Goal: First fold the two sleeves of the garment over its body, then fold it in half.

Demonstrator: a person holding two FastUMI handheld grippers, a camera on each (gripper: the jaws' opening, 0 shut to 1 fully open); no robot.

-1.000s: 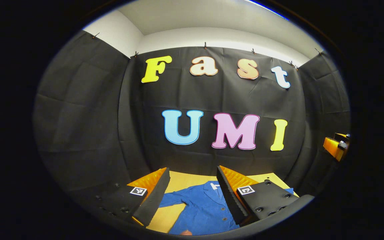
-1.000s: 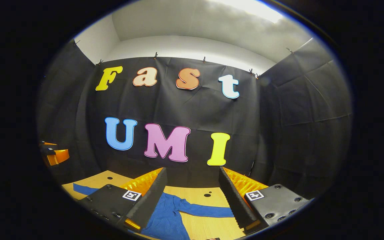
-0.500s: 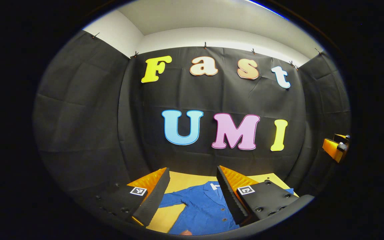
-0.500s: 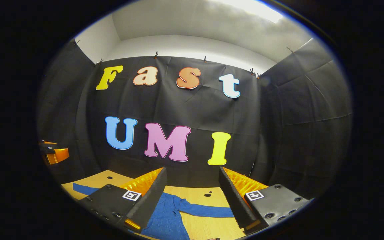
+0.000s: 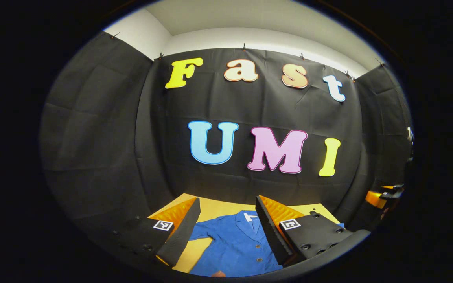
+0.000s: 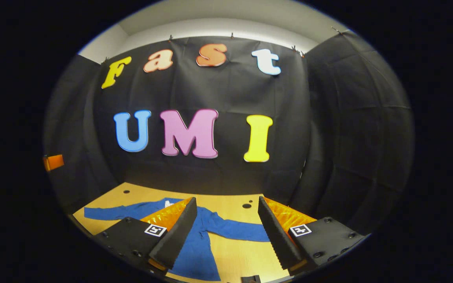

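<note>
Two grippers hang above a wooden bench (image 6: 226, 204), and both have their fingers spread wide apart with nothing between them. On the bench lies a blue button-front jacket (image 6: 195, 251), spread flat with its front side up. Its collar, with a small white label (image 6: 168, 203), points to the far edge of the bench, near the black cloth wall.

Seen from the right gripper view, the right gripper (image 6: 226, 230) is above the jacket, not touching it. The right sleeve (image 6: 236, 232) stretches out flat over the wood toward the right edge of the bench, and part of it shows between the two fingers. The left sleeve (image 6: 110, 212) stretches out toward the left edge. Neither sleeve lies over the body. Two small dark holes (image 6: 247, 205) are in the bench top near its far edge.

Seen from the left gripper view, the left gripper (image 5: 226, 226) is above the collar (image 5: 250, 218) and the buttoned front, where two dark buttons (image 5: 259, 260) are visible. An orange part of the other gripper (image 5: 378, 196) shows at the right side, well apart from the jacket.
</note>
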